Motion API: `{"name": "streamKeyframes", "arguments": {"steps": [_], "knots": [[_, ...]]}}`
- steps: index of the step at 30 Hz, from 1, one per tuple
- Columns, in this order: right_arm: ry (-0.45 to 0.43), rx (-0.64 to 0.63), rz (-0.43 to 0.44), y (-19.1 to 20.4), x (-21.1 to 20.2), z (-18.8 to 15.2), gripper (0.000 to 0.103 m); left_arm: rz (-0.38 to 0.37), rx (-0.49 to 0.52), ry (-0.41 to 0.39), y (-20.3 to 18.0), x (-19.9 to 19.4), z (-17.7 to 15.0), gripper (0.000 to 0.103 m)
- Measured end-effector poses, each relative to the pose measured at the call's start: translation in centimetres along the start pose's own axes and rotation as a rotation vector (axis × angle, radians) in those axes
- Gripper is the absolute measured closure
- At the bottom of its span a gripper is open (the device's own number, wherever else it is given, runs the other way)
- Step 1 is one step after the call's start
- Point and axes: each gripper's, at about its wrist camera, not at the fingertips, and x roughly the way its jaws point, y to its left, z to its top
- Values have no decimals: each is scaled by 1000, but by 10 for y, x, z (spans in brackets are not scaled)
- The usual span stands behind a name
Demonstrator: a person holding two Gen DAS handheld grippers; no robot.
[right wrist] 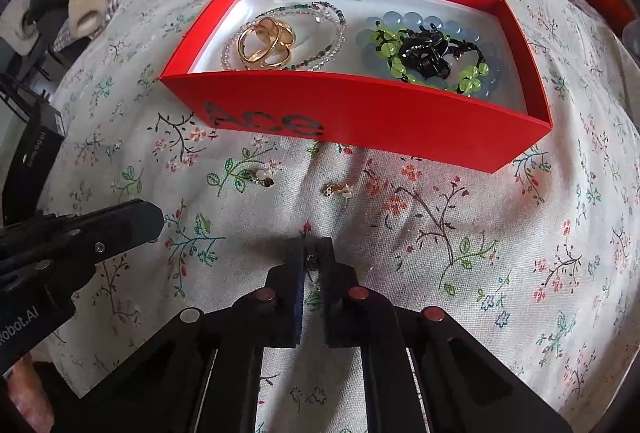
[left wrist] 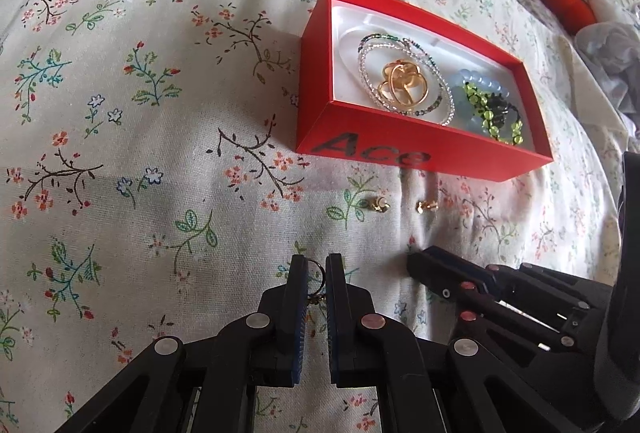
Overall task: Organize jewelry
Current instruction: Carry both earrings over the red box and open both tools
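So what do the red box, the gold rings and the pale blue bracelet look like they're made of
Red box: likely matte cardboard, going by its thin, flat walls with crisp folded corners and printed lettering.
Gold rings: polished metal, gold-coloured, with bright mirror-like highlights; solid gold or plating can't be told.
Pale blue bracelet: translucent, smooth round beads, possibly glass, stone or plastic.

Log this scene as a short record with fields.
surface: flowered bedsheet
box: red box, open, on the sheet
in box: gold rings, clear bead strand, blue bracelet, green beads
outside box: two small earrings on the sheet
left gripper: shut on a small ring
right gripper: shut on a small dark piece
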Motion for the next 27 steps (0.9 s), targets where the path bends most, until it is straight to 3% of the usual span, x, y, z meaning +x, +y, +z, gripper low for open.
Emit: {"name": "streamKeyframes", "arguments": {"steps": [12, 27], "knots": [[-22, 96, 83, -23, -32, -3, 101, -7, -4, -16, -2, -5, -3, 100], [-187, 204, 147, -62, -80, 24, 101, -137, 15, -156, -30, -22, 41, 100]]}}
